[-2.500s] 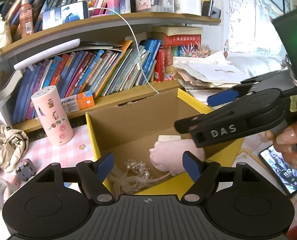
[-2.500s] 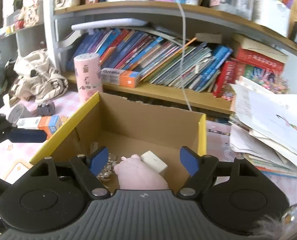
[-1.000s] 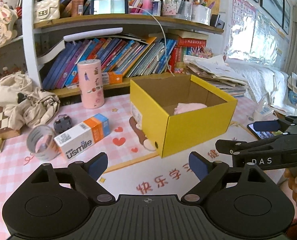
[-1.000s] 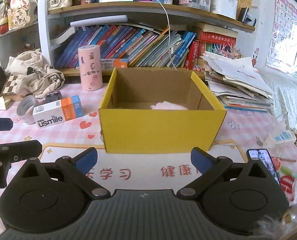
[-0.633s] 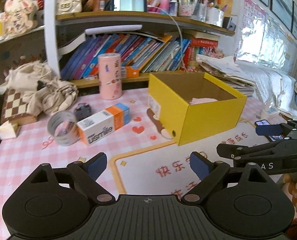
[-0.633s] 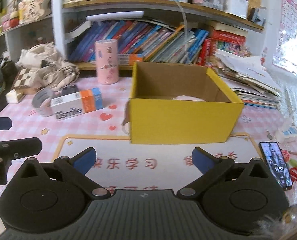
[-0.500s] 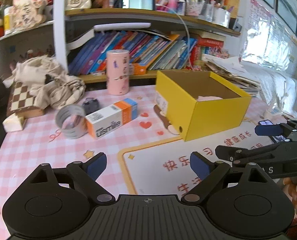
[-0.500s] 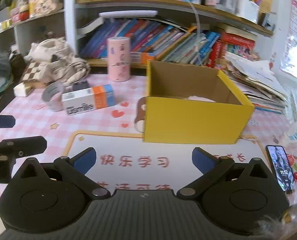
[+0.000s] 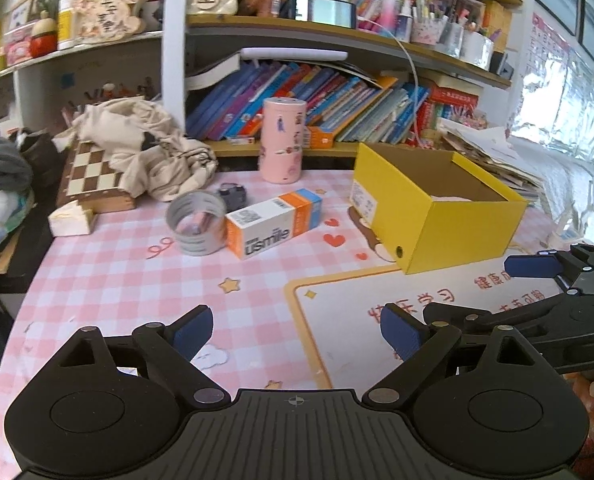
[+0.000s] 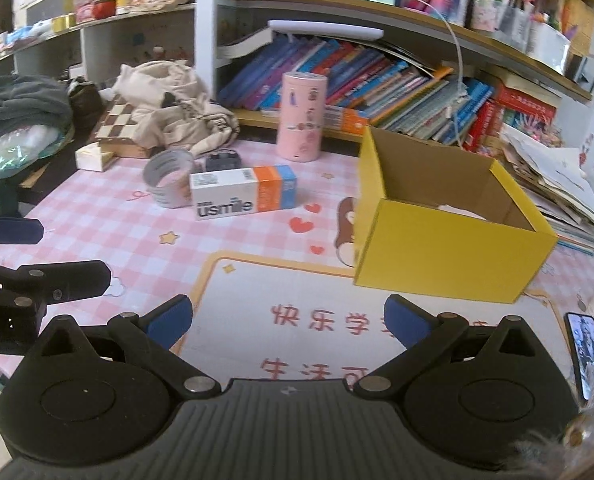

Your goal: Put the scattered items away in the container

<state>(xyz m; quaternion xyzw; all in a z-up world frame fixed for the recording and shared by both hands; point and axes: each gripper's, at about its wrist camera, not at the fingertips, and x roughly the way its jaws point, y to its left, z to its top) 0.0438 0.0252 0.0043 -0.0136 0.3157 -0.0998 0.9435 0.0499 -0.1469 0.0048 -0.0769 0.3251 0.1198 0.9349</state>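
Both grippers hover empty, fingers spread wide, short of the yellow box (image 10: 449,240).
The usmile carton (image 9: 275,222), lying left of the box, looks light and stiff: left gripper (image 9: 297,330) or right gripper (image 10: 289,320) should pinch its long flat sides.

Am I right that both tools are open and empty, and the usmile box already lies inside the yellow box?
Not quite. The usmile box lies on the pink checked tablecloth, left of the yellow box, as the right wrist view shows. Both the left tool and right tool are open and empty.
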